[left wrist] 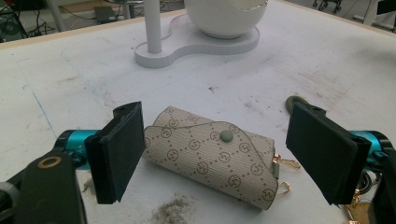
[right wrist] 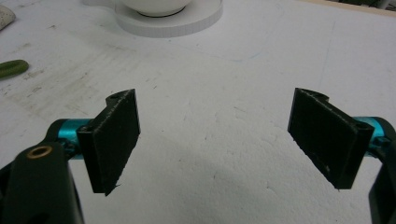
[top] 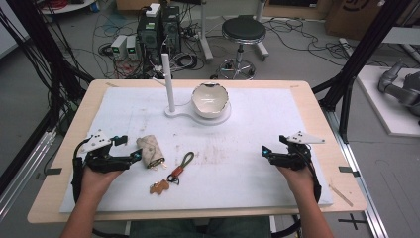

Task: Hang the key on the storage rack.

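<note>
Two grippers rest low over a white mat [top: 277, 114] on a wooden table [top: 79, 124], one in each hand. At the left of the high view, the left gripper [top: 132, 156] points toward a beige patterned pouch [top: 150, 150], its tips just beside the pouch's near end. In the left gripper view the jaws stand wide, one on either side of the pouch [left wrist: 212, 156]; the pads do not press on it, though the left pad sits very close to its end, and the pouch lies flat on the mat with its flap snapped shut and small gold clips at one end. Beside the pouch lies a keyring [top: 171, 177] with a green loop strap, an orange part and a brown tag, near it but apart; the loop's tip peeks in behind the right jaw in the left gripper view. The right gripper [top: 265, 151] sits well apart at the right side of the mat, jaws wide with only bare mat between them [right wrist: 219, 154]. Farther back stands a white stand [top: 171, 111] with an upright post, and on its round base a white bowl [top: 211, 99] with a broken-looking rim
</note>
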`<state>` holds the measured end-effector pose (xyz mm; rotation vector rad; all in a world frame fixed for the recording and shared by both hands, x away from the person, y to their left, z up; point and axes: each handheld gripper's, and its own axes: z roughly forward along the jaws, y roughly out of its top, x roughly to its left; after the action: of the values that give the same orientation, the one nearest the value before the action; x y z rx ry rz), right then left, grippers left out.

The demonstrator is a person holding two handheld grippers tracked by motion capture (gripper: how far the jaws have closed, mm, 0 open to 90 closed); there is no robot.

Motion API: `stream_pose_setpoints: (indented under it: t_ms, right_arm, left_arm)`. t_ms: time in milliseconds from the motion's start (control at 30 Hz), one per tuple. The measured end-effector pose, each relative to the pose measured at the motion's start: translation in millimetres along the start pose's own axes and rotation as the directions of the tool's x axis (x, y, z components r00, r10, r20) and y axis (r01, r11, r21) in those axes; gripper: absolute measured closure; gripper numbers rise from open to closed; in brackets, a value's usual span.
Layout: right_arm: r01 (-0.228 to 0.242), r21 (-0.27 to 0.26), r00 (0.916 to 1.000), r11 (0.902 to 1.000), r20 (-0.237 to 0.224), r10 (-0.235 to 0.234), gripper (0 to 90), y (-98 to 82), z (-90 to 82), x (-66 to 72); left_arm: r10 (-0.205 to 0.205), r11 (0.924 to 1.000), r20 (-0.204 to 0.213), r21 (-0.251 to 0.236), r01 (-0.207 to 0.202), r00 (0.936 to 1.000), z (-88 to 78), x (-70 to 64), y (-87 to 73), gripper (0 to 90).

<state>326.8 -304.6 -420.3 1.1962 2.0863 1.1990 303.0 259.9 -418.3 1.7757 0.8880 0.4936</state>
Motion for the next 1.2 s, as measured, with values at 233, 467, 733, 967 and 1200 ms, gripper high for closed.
stream_pose_setpoints:
  t_ms: [233, 467, 733, 967, 1200]
  right_arm:
    - [0.020, 0.007, 0.9998, 0.9998, -0.004, -0.020, 17.1, -1.0, 0.0, 1.4]
    - [0.018, -0.003, 0.9998, 0.9998, 0.011, -0.018, 17.1, 0.3, -1.2, -0.9]
    - [0.032, 0.011, 0.9995, 0.9994, 0.005, -0.033, 17.1, 2.0, 3.0, 4.5]
    - [0.033, 0.015, 0.9994, 0.9993, 0.008, -0.033, 17.1, 0.3, 1.2, 3.3]
    - [0.022, 0.018, 0.9993, 0.9996, 0.029, -0.022, 17.1, -5.5, -8.4, -1.9]
  left_arm:
    - [0.003, 1.0000, 0.001, 0.000, -0.003, 1.0000, 2.4, -3.5, 1.1, 19.7]
    - [0.018, 0.9998, 0.018, 0.002, -0.018, 0.9997, 0.3, -9.9, 2.0, 19.7]
    - [0.028, 0.9996, 0.044, -0.005, -0.027, 0.9987, 3.3, -17.1, 4.9, 19.7]
    - [0.046, 0.9988, 0.091, 0.015, -0.048, 0.9947, 16.9, -32.5, 8.6, 19.7]
    - [0.065, 0.9954, 0.153, 0.059, -0.075, 0.9861, 39.1, -50.4, 11.0, 19.7]
